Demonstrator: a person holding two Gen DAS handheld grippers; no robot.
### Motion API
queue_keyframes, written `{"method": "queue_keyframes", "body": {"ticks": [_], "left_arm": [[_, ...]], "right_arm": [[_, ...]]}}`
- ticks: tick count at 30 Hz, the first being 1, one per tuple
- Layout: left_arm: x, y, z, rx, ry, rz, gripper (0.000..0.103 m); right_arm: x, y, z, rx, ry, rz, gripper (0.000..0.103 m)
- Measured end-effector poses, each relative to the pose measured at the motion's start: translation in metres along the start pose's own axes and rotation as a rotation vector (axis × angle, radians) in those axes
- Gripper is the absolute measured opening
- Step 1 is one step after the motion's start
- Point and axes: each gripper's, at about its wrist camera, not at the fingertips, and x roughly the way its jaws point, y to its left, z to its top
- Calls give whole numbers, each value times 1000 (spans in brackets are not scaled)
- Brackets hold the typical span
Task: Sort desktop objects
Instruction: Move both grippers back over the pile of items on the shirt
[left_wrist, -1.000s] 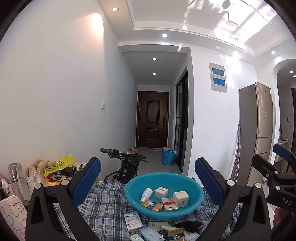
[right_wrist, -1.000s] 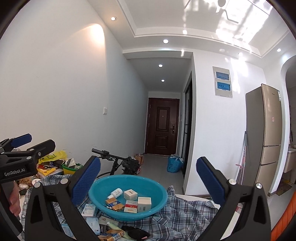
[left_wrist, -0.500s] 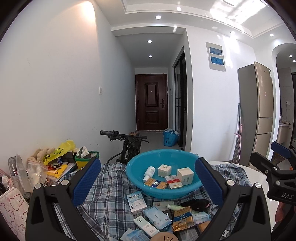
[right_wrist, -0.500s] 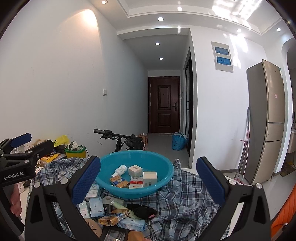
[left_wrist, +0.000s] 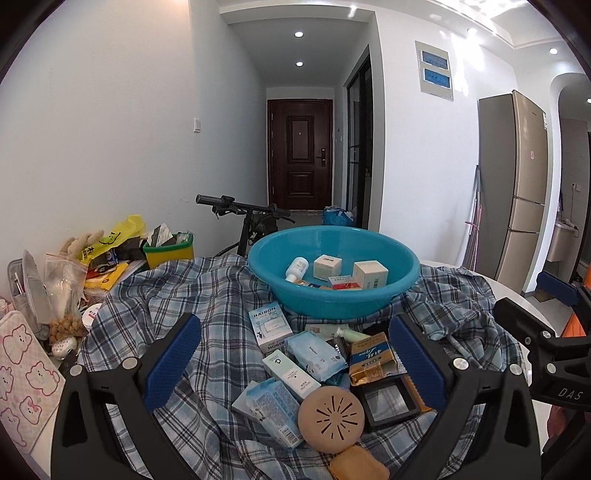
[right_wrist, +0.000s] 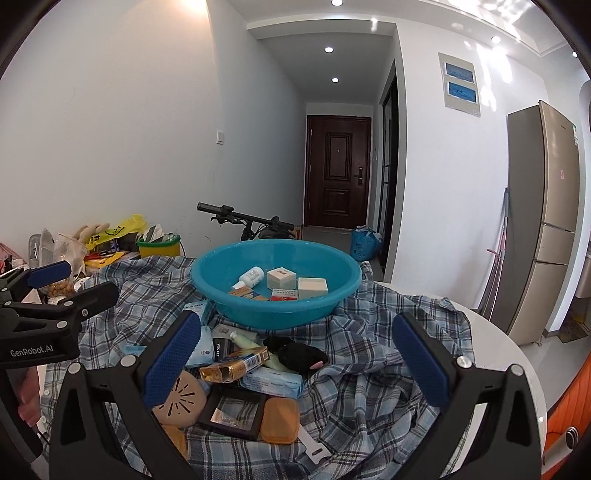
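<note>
Both grippers hang spread wide and empty over the heap: the left gripper (left_wrist: 293, 363) has the round tan perforated disc (left_wrist: 331, 419) and the pale blue printed carton (left_wrist: 271, 410) directly between and below its fingers, while the right gripper (right_wrist: 295, 360) frames the gold foil packet (right_wrist: 234, 364), whose long axis runs left to right across the jaws, and the black-framed square case (right_wrist: 232, 410) just beneath it. The left looks nearer the cartons (a judgement from the wrist views only). All lie on a rumpled blue plaid cloth (right_wrist: 369, 354) over a white round table (right_wrist: 517, 354). Beyond sits the teal plastic basin (left_wrist: 332, 291), already holding small boxes and a white bottle (left_wrist: 297, 268). Farther off stand a bicycle, hallway and dark door.
</note>
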Motion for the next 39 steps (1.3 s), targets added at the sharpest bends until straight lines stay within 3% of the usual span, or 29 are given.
{"method": "queue_keyframes", "body": {"ticks": [15,25,35,39], "left_arm": [[23,-4,-61,21,152,4,103],[31,-7,-73,7,204,-27,103],[43,-19,-67,-15,251,-163,103],[63,-28,-63,1,311,-234,86]], "right_arm": [[16,1,-54,10,160,-8,103],[17,-6,-62,23,184,-17,103],[18,-9,-65,27,192,-11,103],[19,-12,-67,28,196,-16,103]]}}
